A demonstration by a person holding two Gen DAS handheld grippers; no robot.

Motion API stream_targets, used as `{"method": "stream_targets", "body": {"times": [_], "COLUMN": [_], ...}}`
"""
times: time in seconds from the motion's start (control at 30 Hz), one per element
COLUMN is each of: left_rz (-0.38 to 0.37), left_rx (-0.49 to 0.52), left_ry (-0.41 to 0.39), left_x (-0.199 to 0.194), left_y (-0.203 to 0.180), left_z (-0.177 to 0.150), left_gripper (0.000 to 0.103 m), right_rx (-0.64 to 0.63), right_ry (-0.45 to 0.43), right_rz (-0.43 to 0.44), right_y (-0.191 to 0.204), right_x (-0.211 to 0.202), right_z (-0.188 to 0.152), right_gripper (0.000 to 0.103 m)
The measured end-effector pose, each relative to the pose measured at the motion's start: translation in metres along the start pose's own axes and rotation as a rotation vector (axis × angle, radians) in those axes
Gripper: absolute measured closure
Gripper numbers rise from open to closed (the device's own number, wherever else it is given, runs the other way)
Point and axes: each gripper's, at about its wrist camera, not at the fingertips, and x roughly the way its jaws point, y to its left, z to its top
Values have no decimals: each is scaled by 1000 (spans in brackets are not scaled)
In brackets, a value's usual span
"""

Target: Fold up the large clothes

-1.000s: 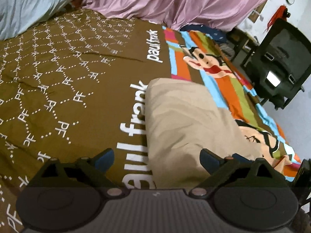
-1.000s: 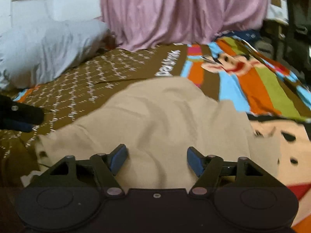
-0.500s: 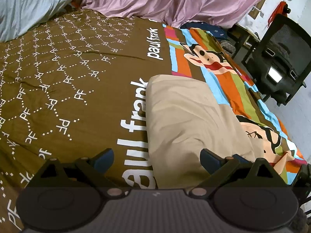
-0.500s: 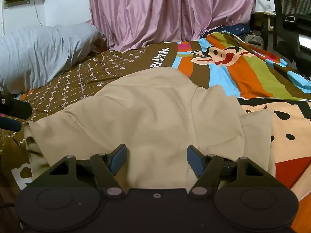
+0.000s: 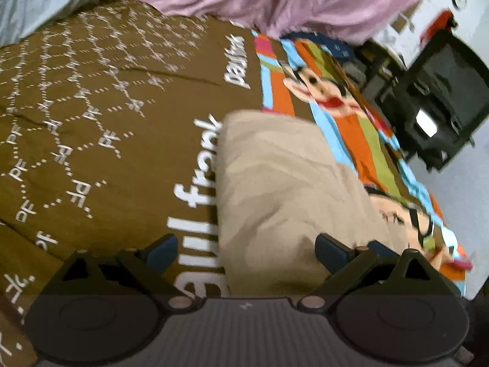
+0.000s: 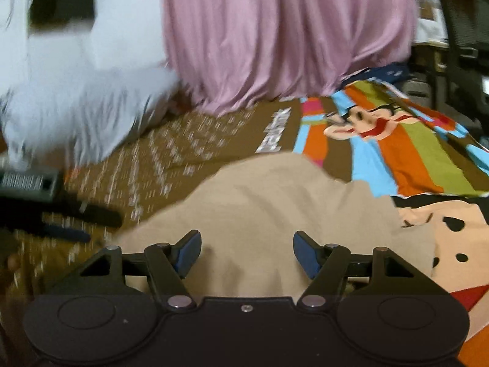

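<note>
A beige garment (image 5: 275, 183) lies folded in a thick strip on the brown and striped bedspread (image 5: 91, 107). My left gripper (image 5: 246, 249) hovers open over the garment's near left edge, nothing between its blue pads. In the right wrist view the same beige garment (image 6: 259, 205) fills the middle. My right gripper (image 6: 247, 253) stands open just above it, holding nothing. The left gripper (image 6: 65, 226) shows there as a dark shape at the far left, beside the cloth. Both views are blurred.
A grey pillow (image 6: 76, 116) lies at the bed's far left. Pink curtains (image 6: 284, 36) hang behind the bed. A black office chair (image 5: 437, 98) stands on the floor off the bed's right side, and dark clothing (image 6: 382, 72) sits by the curtain.
The right wrist view has tipped upward and swung a little, showing more wall and curtain. The left gripper now reaches further into that view. The garment lies as before.
</note>
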Motion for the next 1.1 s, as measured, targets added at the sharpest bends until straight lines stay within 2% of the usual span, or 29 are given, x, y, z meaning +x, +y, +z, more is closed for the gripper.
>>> {"method": "stream_targets", "body": {"times": [0.1,0.2,0.33,0.47,0.57,0.73,0.8,0.9,1.0,1.1], "left_rz": [-9,-1,10,6,-26,-189,-199,-168,-162,-238], "left_rx": [28,65,87,88,92,-31,-67,-56,-26,-46], "left_ry": [0,17,35,43,27,-4,4,2,28,68], "left_x": [5,11,19,20,15,12,18,29,46,64], "left_y": [-5,-9,-15,-15,-11,12,20,27,33,45], "left_z": [-5,-6,-10,-8,-4,5,11,21,32,39], "left_gripper": [5,5,6,6,5,1,1,1,1,1], "right_rx": [-31,6,-20,9,36,125,162,181,241,322], "right_ry": [46,77,126,123,103,-15,-23,25,106,168], "right_rz": [-7,-16,-101,-86,-72,-91,-114,-167,-182,-135], "right_y": [3,-4,-11,-17,-22,-48,-66,-92,-114,-127], "right_x": [4,6,16,17,7,-37,-45,-40,-23,-5], "right_z": [-9,-16,-31,-34,-26,-6,2,6,4,-3], "right_gripper": [34,34,36,37,39,23,14,7,6,6]}}
